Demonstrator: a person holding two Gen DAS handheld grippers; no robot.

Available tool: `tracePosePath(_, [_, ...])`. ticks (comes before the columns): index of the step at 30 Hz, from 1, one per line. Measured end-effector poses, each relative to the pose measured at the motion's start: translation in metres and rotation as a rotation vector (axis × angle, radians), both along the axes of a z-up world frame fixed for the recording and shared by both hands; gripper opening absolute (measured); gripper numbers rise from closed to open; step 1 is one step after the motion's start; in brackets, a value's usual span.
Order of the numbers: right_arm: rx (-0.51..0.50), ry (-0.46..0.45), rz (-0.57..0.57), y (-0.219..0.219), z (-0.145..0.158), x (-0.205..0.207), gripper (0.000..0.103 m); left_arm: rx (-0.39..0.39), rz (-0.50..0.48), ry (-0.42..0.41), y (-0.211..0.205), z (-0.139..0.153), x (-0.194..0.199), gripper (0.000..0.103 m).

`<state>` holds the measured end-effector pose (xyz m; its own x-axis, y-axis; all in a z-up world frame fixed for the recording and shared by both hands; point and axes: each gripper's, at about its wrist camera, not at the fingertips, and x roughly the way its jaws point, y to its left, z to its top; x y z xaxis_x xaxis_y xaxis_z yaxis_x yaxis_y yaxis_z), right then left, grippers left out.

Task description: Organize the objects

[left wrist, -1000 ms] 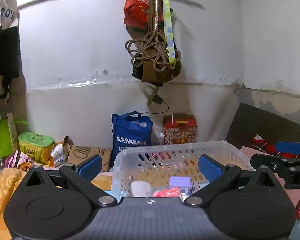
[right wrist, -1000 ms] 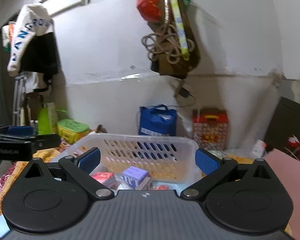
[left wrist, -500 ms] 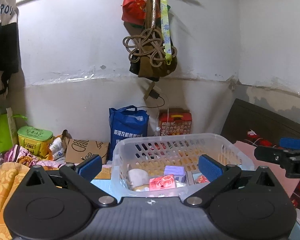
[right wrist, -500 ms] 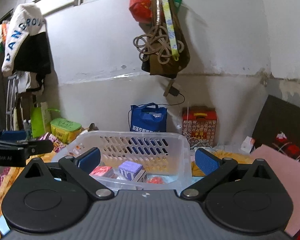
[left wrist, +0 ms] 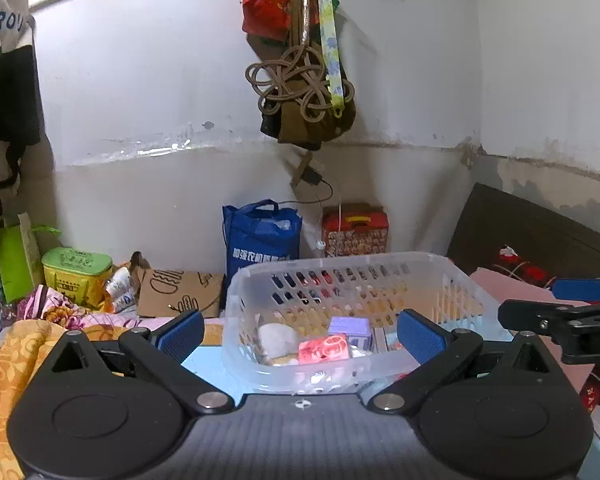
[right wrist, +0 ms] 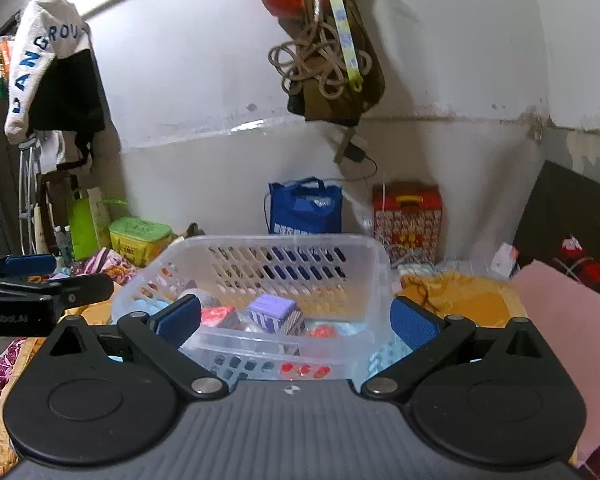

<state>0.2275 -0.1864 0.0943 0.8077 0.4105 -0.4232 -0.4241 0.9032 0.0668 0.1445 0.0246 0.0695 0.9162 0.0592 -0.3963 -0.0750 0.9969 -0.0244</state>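
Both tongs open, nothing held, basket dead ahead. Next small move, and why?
Probably ease the right tongs down into the clear basket toward the purple box. Both tongs are open and hold nothing; the box sits uppermost and roughly centred between the right fingers. The left tongs can wait.

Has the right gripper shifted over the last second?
Yes: in its own view the red gift box sits higher, so the right gripper has tipped downward toward the basket.

Scuffed white wall [left wrist: 148, 92], perhaps damp-stained.
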Motion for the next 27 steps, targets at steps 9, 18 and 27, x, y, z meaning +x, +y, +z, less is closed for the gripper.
tracePosePath(9, [-0.039, 0.008, -0.031, -0.002, -0.006, 0.0, 0.103, 0.015, 0.003, 0.047, -0.011, -0.01, 0.006, 0.103])
tracePosePath(18, [-0.038, 0.013, -0.034, -0.007, -0.009, 0.0, 0.103, 0.007, -0.001, 0.086, -0.021, -0.019, 0.011, 0.103])
tracePosePath(27, [-0.021, 0.048, -0.036, -0.013, -0.015, 0.005, 0.103, 0.008, -0.002, 0.113, -0.028, -0.027, 0.016, 0.103])
